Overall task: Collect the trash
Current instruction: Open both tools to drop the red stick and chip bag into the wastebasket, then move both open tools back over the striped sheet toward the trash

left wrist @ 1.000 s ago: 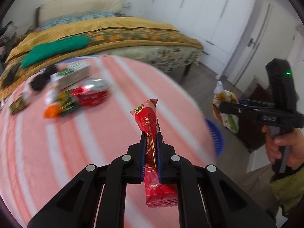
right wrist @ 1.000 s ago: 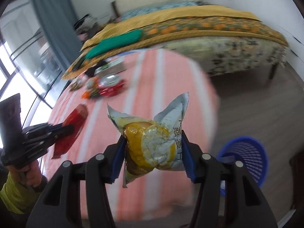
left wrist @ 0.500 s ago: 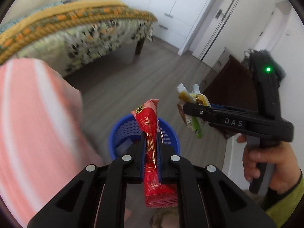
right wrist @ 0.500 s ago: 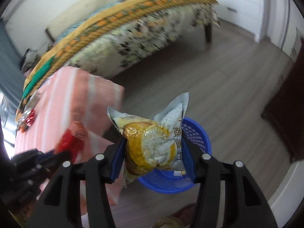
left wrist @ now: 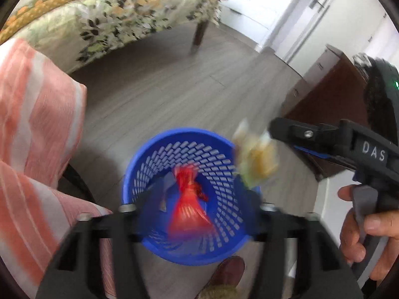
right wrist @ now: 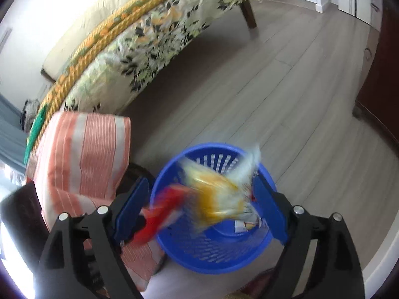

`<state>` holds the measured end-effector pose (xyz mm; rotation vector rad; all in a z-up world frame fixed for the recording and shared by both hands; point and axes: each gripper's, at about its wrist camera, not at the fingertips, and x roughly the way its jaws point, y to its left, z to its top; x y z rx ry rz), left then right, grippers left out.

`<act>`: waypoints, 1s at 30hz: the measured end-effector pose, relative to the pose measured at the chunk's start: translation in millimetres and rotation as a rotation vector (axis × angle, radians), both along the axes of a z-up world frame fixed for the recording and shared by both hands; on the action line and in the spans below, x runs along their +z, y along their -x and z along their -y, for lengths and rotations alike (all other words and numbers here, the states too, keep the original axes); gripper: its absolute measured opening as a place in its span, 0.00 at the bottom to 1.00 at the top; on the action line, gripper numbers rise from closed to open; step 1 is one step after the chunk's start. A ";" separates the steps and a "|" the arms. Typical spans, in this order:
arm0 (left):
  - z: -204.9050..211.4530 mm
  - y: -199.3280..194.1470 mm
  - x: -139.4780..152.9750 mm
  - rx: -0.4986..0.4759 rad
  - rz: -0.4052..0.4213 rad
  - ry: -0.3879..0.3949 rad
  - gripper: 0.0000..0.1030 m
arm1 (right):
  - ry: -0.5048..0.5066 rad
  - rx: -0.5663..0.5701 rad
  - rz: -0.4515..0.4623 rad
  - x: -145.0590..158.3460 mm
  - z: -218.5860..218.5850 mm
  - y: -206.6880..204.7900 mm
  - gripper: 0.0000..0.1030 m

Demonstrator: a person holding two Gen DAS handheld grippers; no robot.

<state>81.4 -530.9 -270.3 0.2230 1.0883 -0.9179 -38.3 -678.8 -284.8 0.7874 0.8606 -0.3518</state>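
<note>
Blue mesh wastebasket [left wrist: 189, 194] stood on the floor directly beneath both grippers. Left gripper [left wrist: 197, 206] and right gripper [right wrist: 199, 204], jaws apart, had released red wrapper [left wrist: 187, 209] and yellow snack bag [right wrist: 217, 194] over its mouth.

My black two-finger tongs [left wrist: 197, 199] with blue pads are showing over a bright blue perforated plastic basket [left wrist: 149, 154]. A red foil wrapper [left wrist: 187, 209] and a yellow-and-white crinkled snack packet [right wrist: 214, 196] are blurring against it. An orange-and-white striped tablecloth [left wrist: 37, 124] is hanging beside a black-leaf floral bedspread [right wrist: 154, 42] with orange-yellow trim, over grey wood-plank flooring [right wrist: 274, 94].
</note>
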 end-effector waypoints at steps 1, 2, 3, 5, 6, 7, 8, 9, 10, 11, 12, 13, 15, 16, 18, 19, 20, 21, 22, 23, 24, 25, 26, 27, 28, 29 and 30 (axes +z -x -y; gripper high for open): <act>-2.2 0.8 4.6 0.007 0.011 0.013 0.70 | 0.003 -0.011 0.021 5.0 2.4 4.9 0.81; -5.8 2.3 12.3 0.012 0.018 0.026 0.75 | 0.010 -0.023 0.038 10.2 3.2 8.7 0.81; -11.2 4.6 24.2 0.016 0.026 0.043 0.77 | 0.017 -0.032 0.052 14.9 3.3 10.1 0.82; -23.3 10.7 47.8 0.015 0.046 0.082 0.82 | 0.057 -0.059 0.092 30.6 1.5 18.5 0.84; -33.5 15.7 64.2 0.013 0.065 0.109 0.86 | 0.082 -0.068 0.113 38.5 -0.9 20.0 0.88; -43.2 20.3 78.3 0.012 0.090 0.129 0.87 | 0.133 -0.079 0.147 52.1 -7.8 23.9 0.91; -54.2 24.9 91.7 0.013 0.119 0.146 0.90 | 0.172 -0.083 0.167 60.0 -12.5 24.7 0.94; -69.5 31.1 106.9 0.013 0.154 0.163 0.92 | 0.228 -0.077 0.195 71.5 -22.4 25.2 0.95; -83.3 35.4 116.8 0.011 0.178 0.174 0.93 | 0.282 -0.058 0.219 82.4 -35.3 23.2 0.95; -102.2 39.5 127.0 0.014 0.209 0.173 0.94 | 0.322 -0.037 0.232 89.1 -45.6 20.7 0.96; -115.1 41.2 132.3 0.022 0.232 0.163 0.94 | 0.365 -0.007 0.245 95.3 -59.0 16.8 0.96; -132.3 41.8 136.7 0.035 0.260 0.148 0.95 | 0.405 0.027 0.254 100.6 -73.2 12.6 0.96; -168.6 40.3 138.2 0.075 0.306 0.098 0.95 | 0.478 0.113 0.269 108.4 -109.4 0.8 0.96; -186.2 38.5 137.6 0.095 0.324 0.067 0.95 | 0.497 0.151 0.274 109.7 -125.4 -3.8 0.96; -223.0 30.8 129.9 0.139 0.359 -0.005 0.95 | 0.502 0.231 0.286 108.4 -162.7 -13.8 0.96; -242.7 25.5 124.8 0.164 0.370 -0.040 0.95 | 0.491 0.276 0.295 107.3 -184.1 -18.2 0.96; -263.2 18.9 119.8 0.189 0.367 -0.067 0.95 | 0.483 0.302 0.298 106.4 -198.0 -21.3 0.96; -279.9 12.1 115.7 0.214 0.357 -0.087 0.95 | 0.472 0.339 0.298 106.2 -218.0 -25.4 0.96; -297.2 5.3 111.6 0.239 0.346 -0.105 0.95 | 0.466 0.360 0.295 105.4 -231.5 -29.3 0.96; -313.7 -2.3 108.2 0.267 0.337 -0.125 0.95 | 0.456 0.396 0.284 105.8 -253.2 -36.4 0.96; -333.0 -11.5 104.5 0.303 0.330 -0.151 0.95 | 0.448 0.423 0.266 105.1 -268.8 -41.9 0.96; -350.3 -19.8 101.4 0.337 0.323 -0.174 0.95 | 0.438 0.450 0.243 104.9 -284.6 -48.7 0.96; -363.2 -25.0 100.8 0.360 0.319 -0.188 0.95 | 0.421 0.486 0.214 104.2 -302.9 -58.6 0.96; -378.8 -33.9 99.5 0.392 0.309 -0.205 0.95 | 0.405 0.519 0.194 103.5 -318.7 -68.8 0.96; -391.8 -41.6 98.4 0.419 0.298 -0.215 0.95 | 0.390 0.557 0.175 103.5 -337.4 -81.4 0.96; -403.9 -47.6 97.6 0.441 0.288 -0.220 0.95 | 0.385 0.580 0.164 102.9 -351.0 -88.4 0.96; -417.0 -55.9 96.4 0.467 0.278 -0.223 0.95 | 0.383 0.602 0.148 102.1 -361.9 -97.9 0.96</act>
